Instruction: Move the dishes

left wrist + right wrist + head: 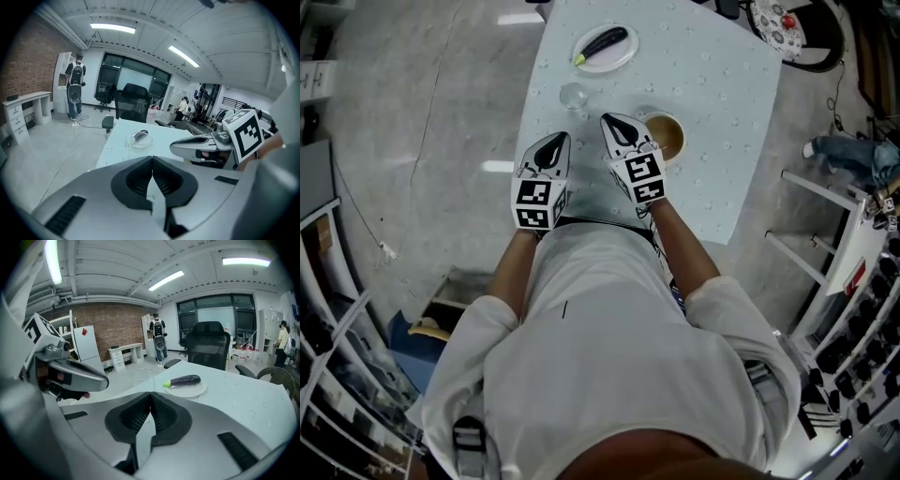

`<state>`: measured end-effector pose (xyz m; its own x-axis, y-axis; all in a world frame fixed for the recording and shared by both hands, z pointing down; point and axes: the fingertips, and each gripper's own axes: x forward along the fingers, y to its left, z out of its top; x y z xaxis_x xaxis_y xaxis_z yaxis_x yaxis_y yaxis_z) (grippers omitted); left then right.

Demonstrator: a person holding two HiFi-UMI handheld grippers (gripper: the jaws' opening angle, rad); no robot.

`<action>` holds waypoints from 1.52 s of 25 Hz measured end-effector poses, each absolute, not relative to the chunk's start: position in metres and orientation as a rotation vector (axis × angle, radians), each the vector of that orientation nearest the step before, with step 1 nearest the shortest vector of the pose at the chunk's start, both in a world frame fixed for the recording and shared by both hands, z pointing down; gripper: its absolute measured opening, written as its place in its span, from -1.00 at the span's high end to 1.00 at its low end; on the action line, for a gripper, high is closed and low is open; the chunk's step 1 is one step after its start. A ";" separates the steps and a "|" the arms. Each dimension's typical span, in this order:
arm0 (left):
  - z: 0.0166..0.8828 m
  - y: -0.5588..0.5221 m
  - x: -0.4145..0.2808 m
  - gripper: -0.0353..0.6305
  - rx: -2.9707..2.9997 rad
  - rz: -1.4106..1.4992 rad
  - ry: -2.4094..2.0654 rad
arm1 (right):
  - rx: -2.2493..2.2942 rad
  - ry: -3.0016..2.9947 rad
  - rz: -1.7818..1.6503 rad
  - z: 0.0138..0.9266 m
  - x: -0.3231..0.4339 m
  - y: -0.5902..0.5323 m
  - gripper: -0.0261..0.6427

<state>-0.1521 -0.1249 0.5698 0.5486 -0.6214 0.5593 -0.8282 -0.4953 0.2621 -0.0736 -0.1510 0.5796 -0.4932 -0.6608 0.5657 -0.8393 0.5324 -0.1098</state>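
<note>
Two grippers sit side by side over the near edge of a pale blue table, and neither is holding anything. The left gripper has its claw pinched all the way closed, pads touching with nothing between them. Just past its tip there's a small clear glass standing upright. Further back on the table, a bit to the right, is a white plate with a dark eggplant lying across it. The right gripper is the same deal: claw fully closed and empty, aimed toward the plate and well short of it. Right beside it on its right is a brown bowl; can't tell if they're actually touching.
</note>
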 end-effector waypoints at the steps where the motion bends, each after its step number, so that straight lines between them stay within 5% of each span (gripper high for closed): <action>1: 0.568 -0.124 -0.146 0.84 2.293 0.544 -1.154 | 1.232 -2.313 0.517 0.576 -0.068 -0.149 0.93; 23: 0.542 -0.103 -0.002 0.84 2.525 0.574 -0.851 | 1.588 -2.176 0.551 0.532 0.081 -0.083 0.93; 38: 0.553 -0.088 0.032 0.84 2.523 0.647 -0.791 | 1.633 -2.088 0.705 0.562 0.128 -0.054 0.93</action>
<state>0.0316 -0.0884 0.5527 0.7304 -0.4184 0.5399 -0.6120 -0.7519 0.2452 0.1278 -0.0535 0.5623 -0.2404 -0.7713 0.5893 -0.9707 0.1920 -0.1447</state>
